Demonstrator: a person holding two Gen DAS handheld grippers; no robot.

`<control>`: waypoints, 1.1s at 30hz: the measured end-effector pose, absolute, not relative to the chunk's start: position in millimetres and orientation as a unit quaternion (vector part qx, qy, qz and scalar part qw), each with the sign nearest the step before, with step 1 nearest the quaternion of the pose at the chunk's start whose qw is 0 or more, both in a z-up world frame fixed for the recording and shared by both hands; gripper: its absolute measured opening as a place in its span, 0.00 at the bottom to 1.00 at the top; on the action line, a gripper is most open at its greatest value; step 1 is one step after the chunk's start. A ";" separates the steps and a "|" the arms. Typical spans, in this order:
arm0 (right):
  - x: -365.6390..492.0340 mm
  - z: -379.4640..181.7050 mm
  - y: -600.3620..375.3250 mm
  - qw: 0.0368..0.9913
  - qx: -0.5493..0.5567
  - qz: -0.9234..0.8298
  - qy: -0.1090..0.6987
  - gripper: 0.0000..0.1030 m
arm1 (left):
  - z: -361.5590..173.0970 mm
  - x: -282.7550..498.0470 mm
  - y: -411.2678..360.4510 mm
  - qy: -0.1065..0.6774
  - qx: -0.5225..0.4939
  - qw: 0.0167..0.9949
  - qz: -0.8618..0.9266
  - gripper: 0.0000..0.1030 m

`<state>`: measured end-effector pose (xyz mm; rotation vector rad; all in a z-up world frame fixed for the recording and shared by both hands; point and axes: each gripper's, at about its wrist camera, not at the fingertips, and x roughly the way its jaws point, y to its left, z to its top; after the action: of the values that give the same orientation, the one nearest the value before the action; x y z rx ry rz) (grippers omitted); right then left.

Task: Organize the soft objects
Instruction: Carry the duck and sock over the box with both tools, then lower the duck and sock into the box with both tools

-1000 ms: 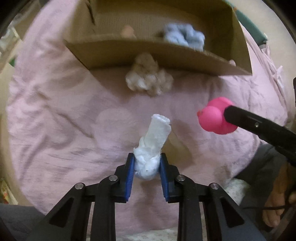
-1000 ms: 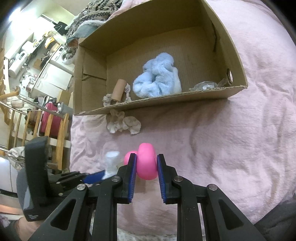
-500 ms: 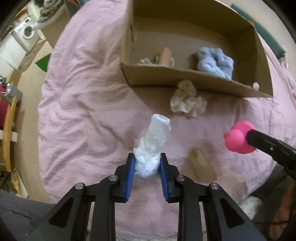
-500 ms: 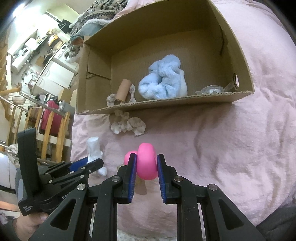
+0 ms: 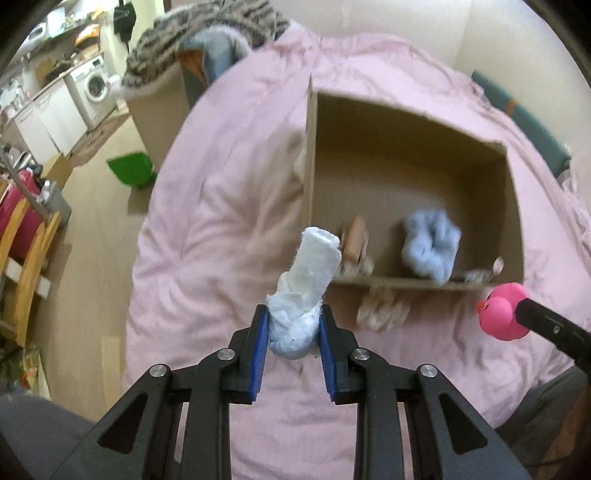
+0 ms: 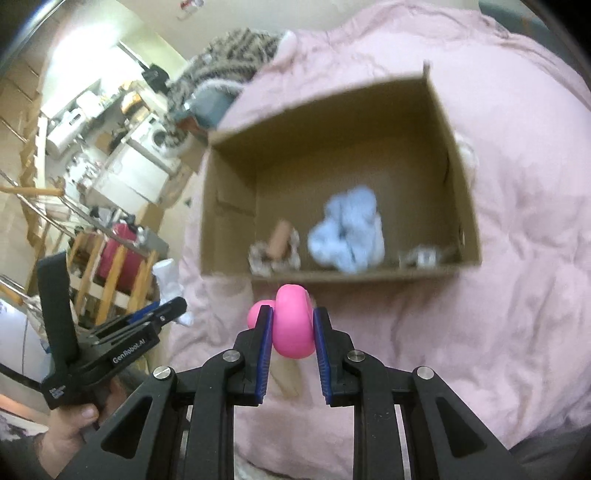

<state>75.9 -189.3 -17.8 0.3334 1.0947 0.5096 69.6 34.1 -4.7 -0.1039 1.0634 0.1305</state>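
**Both grippers loaded above the pink bed, cardboard box ahead**

The left gripper [image 5: 291,328] has its blue-padded fingers [image 5: 259,347] closed on a white rolled sock [image 5: 308,280]. The knotted lower end of the sock sits between the pads, and the rolled upper end sticks up and tilts to the right, overlapping the near left corner of the box in the left wrist view.

The right gripper [image 6: 293,328] has its fingers [image 6: 322,354] clamped on a pink rubber duck [image 6: 291,325]. The body of the duck fills the gap between the pads and its head pokes out on the left side. In the left wrist view the same duck shows at the right edge, its orange beak pointing left, held above the bedcover just in front of the box's near right corner.

An open cardboard box [image 6: 229,221] lies on the pink bedcover [image 6: 517,295]. Inside it, near the front wall, are a pale blue fluffy item [image 6: 347,236], a brown tube [image 6: 279,238] lying on a beige frilly scrap, and a small clear crumpled piece [image 6: 421,256] toward the right corner. Outside the box, touching its front wall, a beige fluffy item [image 5: 382,308] lies on the bedcover.

The box contents are motion-blurred in both views. A striped knit garment [image 5: 207,29] is heaped beyond the bed.
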 end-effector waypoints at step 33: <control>140.5 -50.3 -216.7 0.824 0.133 0.165 0.525 0.23 | -33.3 146.4 0.6 0.463 -0.027 0.886 -0.017 0.23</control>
<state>140.5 -216.7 -50.3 0.2827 1.1161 0.3504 146.4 0.6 -33.3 -0.0557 0.9624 -0.0345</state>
